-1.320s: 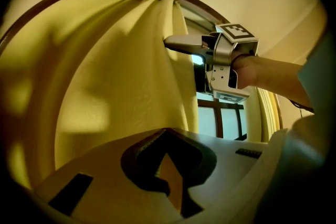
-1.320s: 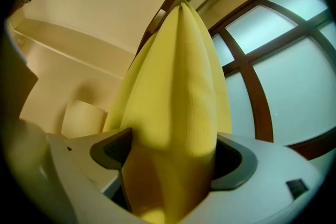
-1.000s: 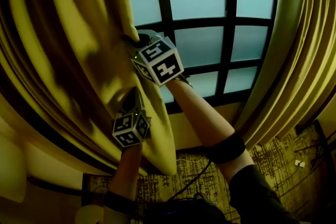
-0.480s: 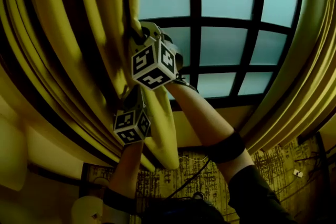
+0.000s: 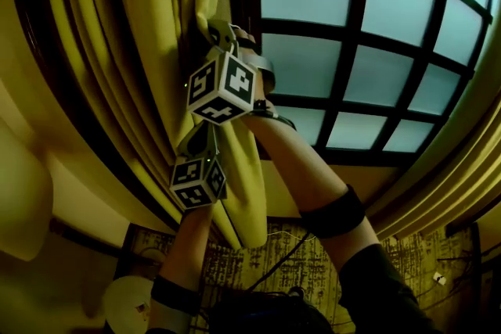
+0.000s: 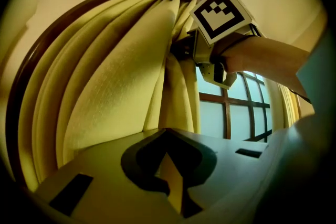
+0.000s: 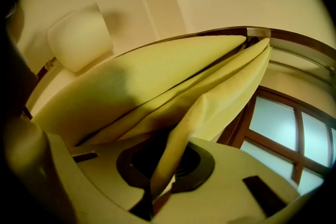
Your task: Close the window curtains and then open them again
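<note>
The left yellow curtain (image 5: pixel 149 51) hangs bunched in folds at the left of the dark-framed window (image 5: pixel 344 51). My right gripper (image 5: pixel 210 35) is shut on the curtain's inner edge high up, its marker cube just below it. My left gripper (image 5: pixel 197 143) is shut on the same edge lower down. In the left gripper view a thin fold of the curtain (image 6: pixel 126 86) is pinched in the left gripper (image 6: pixel 169 186), and the right gripper's cube (image 6: pixel 220 13) shows above. In the right gripper view a fold of the curtain (image 7: pixel 210 92) runs down into the shut right gripper (image 7: pixel 157 186).
The right curtain (image 5: pixel 462 168) hangs gathered at the window's far side. A dark curved rail (image 7: pixel 236 34) runs along the top. A cream lampshade (image 7: pixel 79 39) sits on the wall left of the curtain. Patterned carpet (image 5: pixel 297 262) with a cable lies below.
Both grippers have moved left with the curtain edge in them. The left curtain is bunched tighter and more window glass shows. The right gripper's cube has rolled.
</note>
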